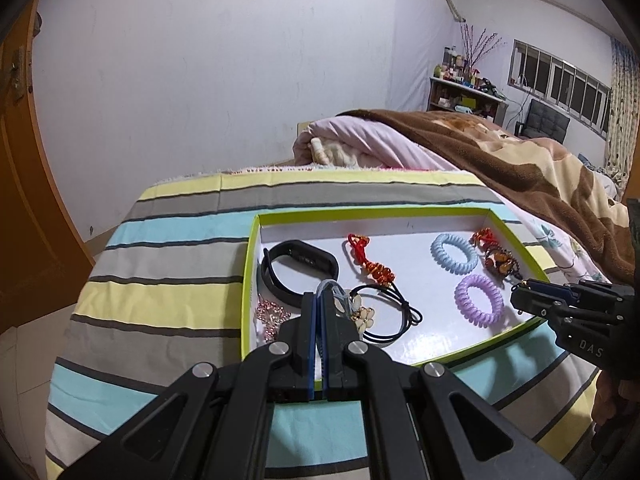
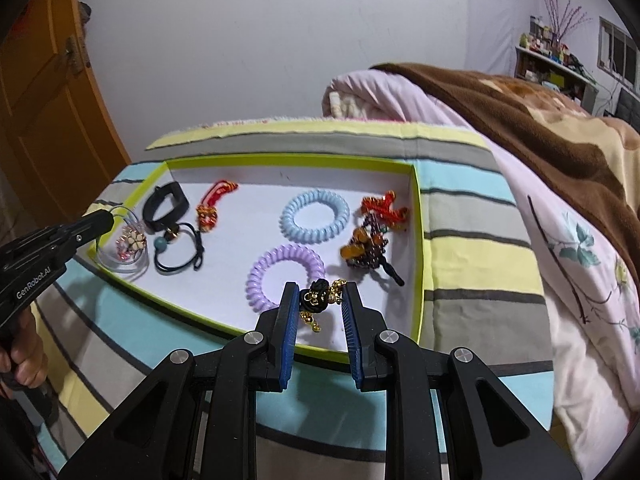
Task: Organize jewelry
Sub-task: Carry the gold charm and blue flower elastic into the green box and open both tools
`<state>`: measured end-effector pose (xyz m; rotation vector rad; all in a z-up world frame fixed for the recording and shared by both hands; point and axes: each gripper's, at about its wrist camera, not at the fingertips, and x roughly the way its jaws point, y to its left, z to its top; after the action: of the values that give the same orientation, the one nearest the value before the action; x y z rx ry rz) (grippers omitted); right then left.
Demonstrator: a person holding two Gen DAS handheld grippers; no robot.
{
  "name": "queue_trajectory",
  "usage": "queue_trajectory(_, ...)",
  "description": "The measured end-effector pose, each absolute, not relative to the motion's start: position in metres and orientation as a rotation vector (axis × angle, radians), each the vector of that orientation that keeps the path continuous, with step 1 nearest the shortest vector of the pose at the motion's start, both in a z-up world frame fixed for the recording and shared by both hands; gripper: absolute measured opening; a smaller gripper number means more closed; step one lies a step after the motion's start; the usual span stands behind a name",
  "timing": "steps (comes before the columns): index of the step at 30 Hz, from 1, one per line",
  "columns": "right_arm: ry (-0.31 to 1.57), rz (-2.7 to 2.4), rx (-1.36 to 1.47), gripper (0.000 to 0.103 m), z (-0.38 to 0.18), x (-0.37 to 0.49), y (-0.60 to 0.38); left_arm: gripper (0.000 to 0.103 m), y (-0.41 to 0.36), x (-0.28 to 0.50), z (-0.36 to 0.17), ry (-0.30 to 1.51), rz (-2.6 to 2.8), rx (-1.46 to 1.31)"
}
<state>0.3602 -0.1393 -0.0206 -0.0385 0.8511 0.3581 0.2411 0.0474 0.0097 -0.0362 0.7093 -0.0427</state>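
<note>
A shallow green-rimmed tray (image 1: pixel 250 264) (image 2: pixel 416 200) with a white floor lies on the striped bedspread. It holds a black wristband (image 1: pixel 298 268), a red knotted charm (image 1: pixel 370 260), a blue coil hair tie (image 2: pixel 314 216), a purple coil hair tie (image 2: pixel 286 272), an amber bead charm (image 2: pixel 366 250) and a black elastic with a flower (image 1: pixel 384 312). My left gripper (image 1: pixel 320 300) is shut on a clear thin bracelet (image 2: pixel 120 248) at the tray's near left corner. My right gripper (image 2: pixel 320 300) has its jaws closed onto a black and gold knot charm (image 2: pixel 320 298) over the tray's near right edge.
The bedspread (image 1: pixel 168 248) covers a bed corner; its edge drops off to the left toward a wooden door (image 2: pixel 44 100). A pink quilt and brown blanket (image 1: pixel 500 156) are piled at the back right. A white wall stands behind.
</note>
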Motion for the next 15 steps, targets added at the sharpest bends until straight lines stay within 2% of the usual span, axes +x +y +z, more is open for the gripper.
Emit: queue_trajectory(15,0.859,0.362,-0.057,0.024,-0.024,0.366,-0.139,0.002,0.046,0.248,-0.002,0.743,-0.06,-0.029)
